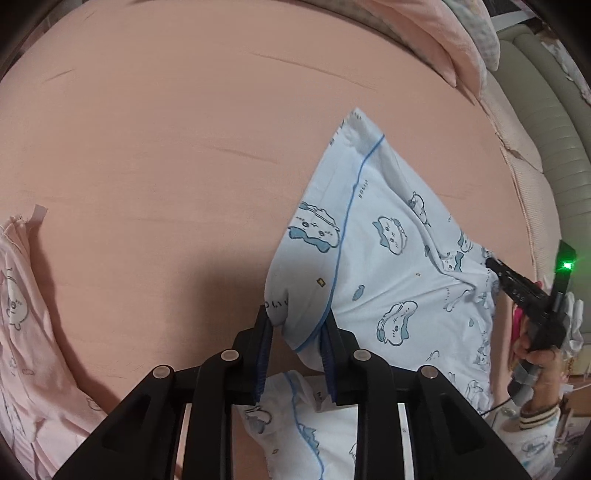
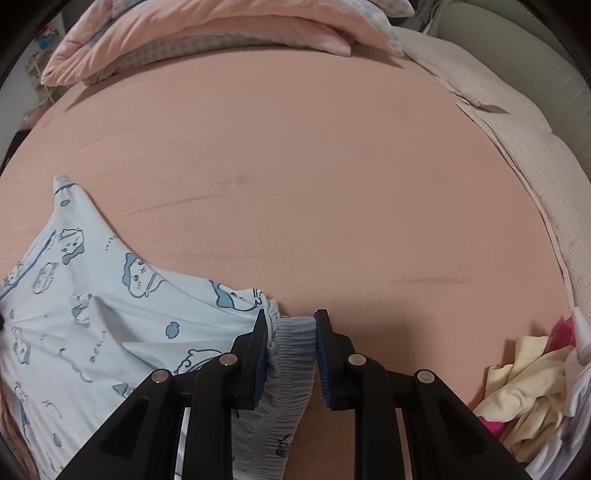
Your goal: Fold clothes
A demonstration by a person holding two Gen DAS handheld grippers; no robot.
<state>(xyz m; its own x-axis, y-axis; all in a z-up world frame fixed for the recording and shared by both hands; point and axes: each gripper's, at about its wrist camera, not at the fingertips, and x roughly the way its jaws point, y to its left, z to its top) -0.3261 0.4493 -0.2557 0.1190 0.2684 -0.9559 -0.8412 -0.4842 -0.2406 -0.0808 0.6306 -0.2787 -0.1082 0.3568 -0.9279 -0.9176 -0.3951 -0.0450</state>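
The left gripper [image 1: 297, 325] was clamped on a bunched hem of the pale blue printed pyjama bottoms [image 1: 388, 240], its blue pads pinching cloth near the dark blue piping. The right gripper [image 2: 290, 332] had its pads set either side of the gathered elastic waistband [image 2: 291, 354]; the band filled the gap and looked held, though a slightly loose grip could not be ruled out. Between the two tools the garment hung stretched and partly lifted, its far corner trailing down onto the pink bedsheet [image 1: 166, 147] in the near-middle of the bed.

The likeliest trouble, as I judged it, was the waistband slipping: ruched elastic is thick and springy, and a pull to the side could drag it out of the pads. Uneven tension could also twist the leg, since creases already ran diagonally across the print.

Room for laying the piece flat was generous toward the far side, where the sheet lay bare. Limits sat at the edges: a pink printed garment [image 1: 22, 314] on the near left, a heap of cream, white and magenta clothes [image 2: 532, 387] at the near right, and folded pink bedding [image 2: 207, 33] along the far edge.
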